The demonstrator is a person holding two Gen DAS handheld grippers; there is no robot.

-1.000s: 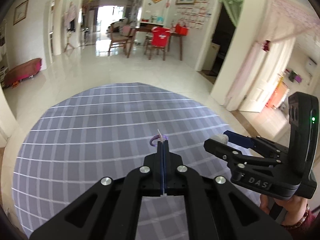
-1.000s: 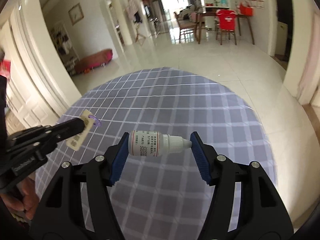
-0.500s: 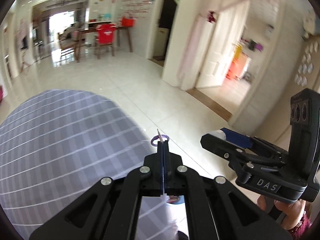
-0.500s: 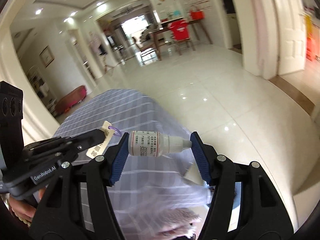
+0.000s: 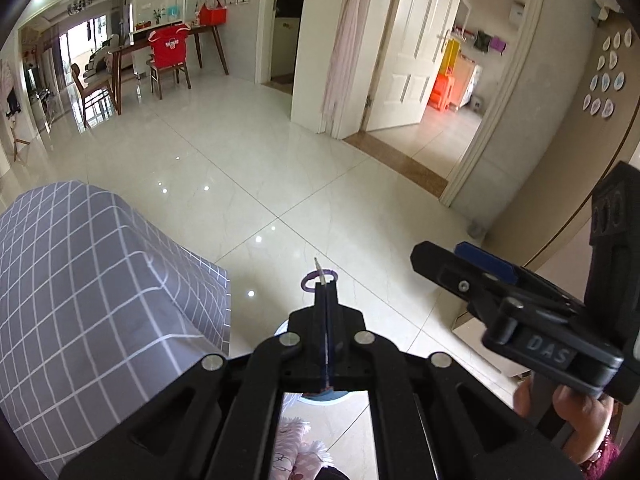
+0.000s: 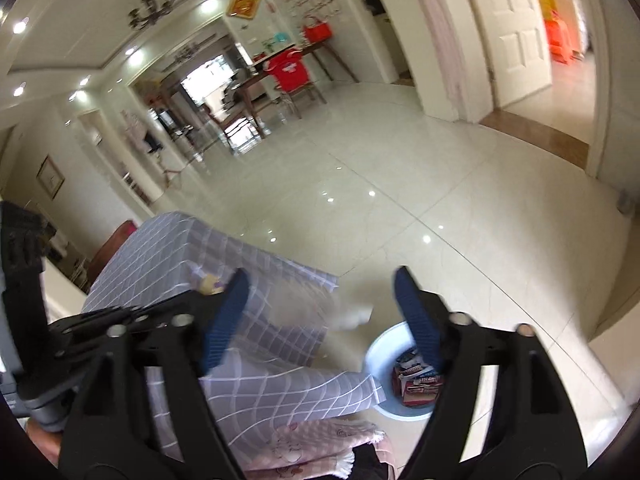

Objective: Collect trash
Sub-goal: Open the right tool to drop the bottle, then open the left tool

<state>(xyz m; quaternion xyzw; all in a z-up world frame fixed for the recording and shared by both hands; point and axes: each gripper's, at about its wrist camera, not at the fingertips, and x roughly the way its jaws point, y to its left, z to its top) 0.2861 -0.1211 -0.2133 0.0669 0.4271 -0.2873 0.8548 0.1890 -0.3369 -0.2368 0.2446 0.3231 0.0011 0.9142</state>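
My left gripper (image 5: 326, 286) is shut on a paper tag with a purple loop (image 5: 319, 278), held over the floor beyond the table edge. In the right wrist view the tag (image 6: 208, 284) shows at the left gripper's tip. My right gripper (image 6: 320, 300) is open. A blurred white bottle (image 6: 352, 318) is in the air between its fingers, above a pale blue bin (image 6: 380, 354) on the floor. The bin holds packets and wrappers (image 6: 416, 384). The right gripper also shows in the left wrist view (image 5: 460, 264).
A table under a grey checked cloth (image 5: 80, 280) is at the left, its corner near the bin. Glossy tile floor (image 5: 280, 168) stretches ahead. A pink slipper (image 5: 296, 452) is below. Doorways and a wall stand at the right.
Both grippers swung right, off the table and over the floor. The right gripper opened and the white bottle left its pads, dropping toward the bin. The left stays shut on the tag.
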